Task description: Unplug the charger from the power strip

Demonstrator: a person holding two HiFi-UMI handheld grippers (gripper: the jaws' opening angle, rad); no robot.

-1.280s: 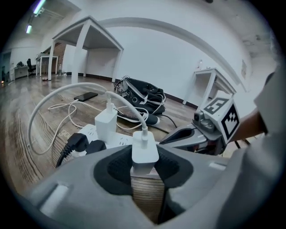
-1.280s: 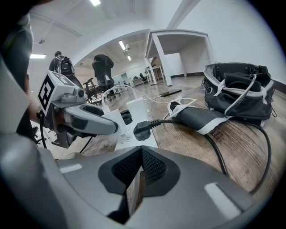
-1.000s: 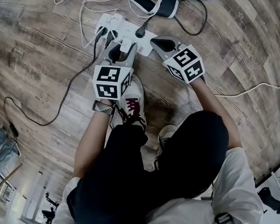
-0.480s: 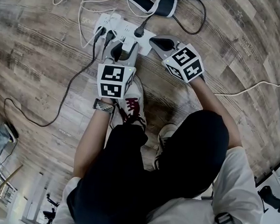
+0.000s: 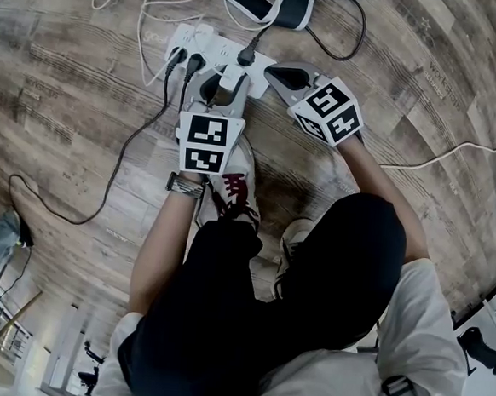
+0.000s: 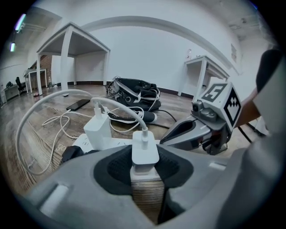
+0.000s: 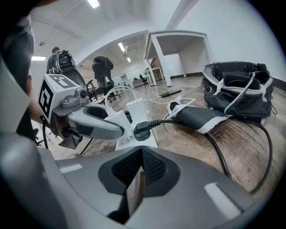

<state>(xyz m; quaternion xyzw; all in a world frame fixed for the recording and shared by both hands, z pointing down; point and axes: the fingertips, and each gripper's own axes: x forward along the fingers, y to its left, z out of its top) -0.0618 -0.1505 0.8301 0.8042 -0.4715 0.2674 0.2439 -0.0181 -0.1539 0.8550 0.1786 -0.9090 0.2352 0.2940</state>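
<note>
Charger (image 6: 145, 152): small white cube with a white cable (image 6: 120, 107) out of its top, standing on the near end of the power strip (image 5: 201, 37), between the left jaws. Cannot tell whether its prongs are in or out of the socket.
Left gripper (image 5: 224, 83): jaws closed in on the charger, black pads pressed against both its sides, pointing down at the strip.
Right gripper (image 7: 140, 156): jaws nearly together with only a thin slit showing floor, nothing in them. It sits just beside the strip's right end, close to the left gripper, not touching the charger.
Power strip: white, lying flat on the wood floor (image 5: 85, 95) ahead of the person's shoe (image 5: 236, 183).
Second charger (image 6: 98, 129): taller white block plugged in further along the strip, with its own white cable.
Black plugs: two at the strip's left part (image 5: 184, 60), one more (image 7: 142, 129) near the right end with a black cord running off right.
Power brick (image 7: 196, 118): dark, wrapped in white, on the floor beyond the strip.
Black bag (image 7: 237, 87): behind the brick, well apart from the grippers.
Phone-like dark slab (image 6: 79, 104): flat on the floor, far side of the strip.
Marker cubes: one on each gripper, left (image 5: 207, 143) and right (image 5: 327, 111).
Wrist: a watch (image 5: 185, 187) on the person's left arm.
</note>
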